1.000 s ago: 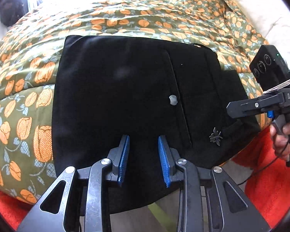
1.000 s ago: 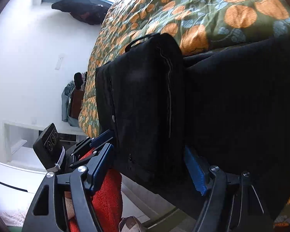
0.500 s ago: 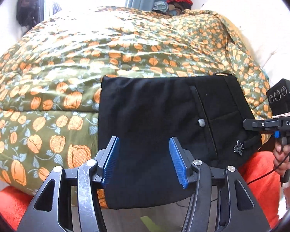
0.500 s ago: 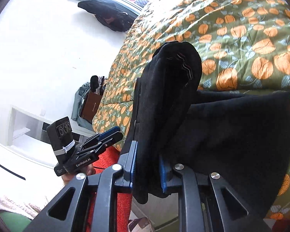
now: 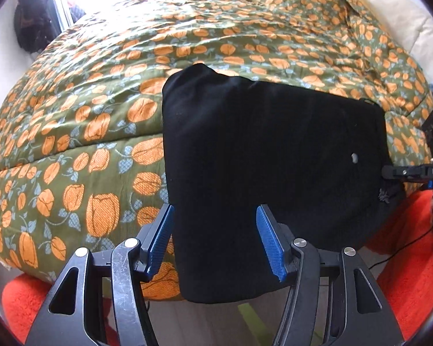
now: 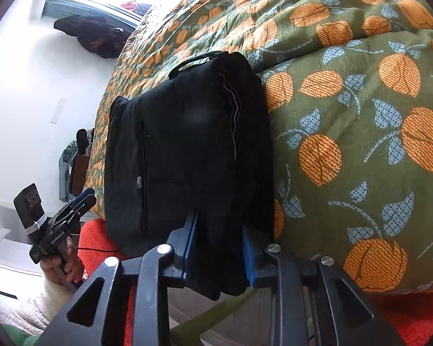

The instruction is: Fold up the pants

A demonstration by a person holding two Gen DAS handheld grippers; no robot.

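The black pants [image 5: 268, 155] lie folded into a thick rectangle on the near edge of the bed, one end hanging over the side. My left gripper [image 5: 216, 240] is open, its blue pads on either side of the hanging end without touching it. My right gripper [image 6: 219, 255] is shut on the waistband end of the pants [image 6: 187, 150], which bunches between its blue pads. The right gripper also shows in the left wrist view [image 5: 404, 171] at the pants' right edge. The left gripper also shows in the right wrist view [image 6: 80, 201].
A green quilt with orange tulips [image 5: 187, 49] covers the bed. An orange-red rug [image 5: 412, 259] lies on the floor below. A cream pillow [image 5: 401, 11] sits at the far right. Dark clothes [image 6: 92, 34] hang by the window.
My right gripper has carried the waistband end over, so the pants are folded narrower. My left gripper has opened wider and stays back from the fabric.
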